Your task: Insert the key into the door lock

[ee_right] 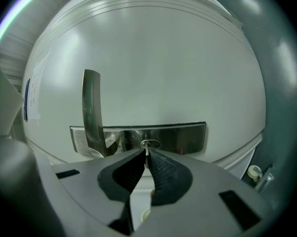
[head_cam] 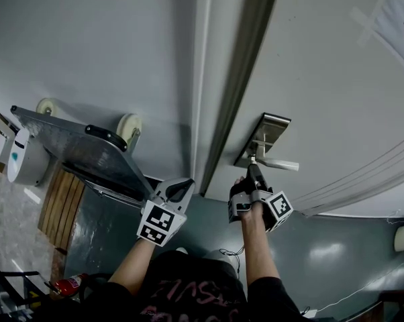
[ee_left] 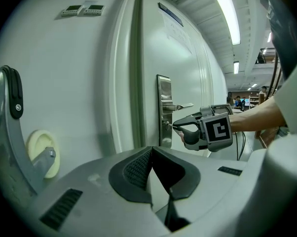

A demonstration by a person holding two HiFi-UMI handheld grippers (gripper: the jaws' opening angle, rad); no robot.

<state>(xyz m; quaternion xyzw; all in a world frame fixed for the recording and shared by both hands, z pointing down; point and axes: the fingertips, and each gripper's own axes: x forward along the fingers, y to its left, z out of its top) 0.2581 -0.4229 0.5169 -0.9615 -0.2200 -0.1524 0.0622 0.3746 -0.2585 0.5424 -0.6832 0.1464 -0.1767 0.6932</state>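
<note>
Steel lock plate [ee_right: 188,137] on the pale door [ee_right: 163,58] is our landmark. Our right gripper [ee_right: 147,157] pinches the key [ee_right: 146,151] between its tips, the blade meeting the keyhole [ee_right: 149,144] at the plate's middle, beside the lever handle [ee_right: 92,107]; how deep it sits we cannot tell. Our left gripper [ee_left: 151,150], jaws pressed together on nothing, hangs apart from the plate, on its door-frame side.

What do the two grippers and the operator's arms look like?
The left gripper and right gripper have pale grey shells, black textured fingers, and a cube of black-and-white square markers each. Forearms bare; black short sleeves.
</note>
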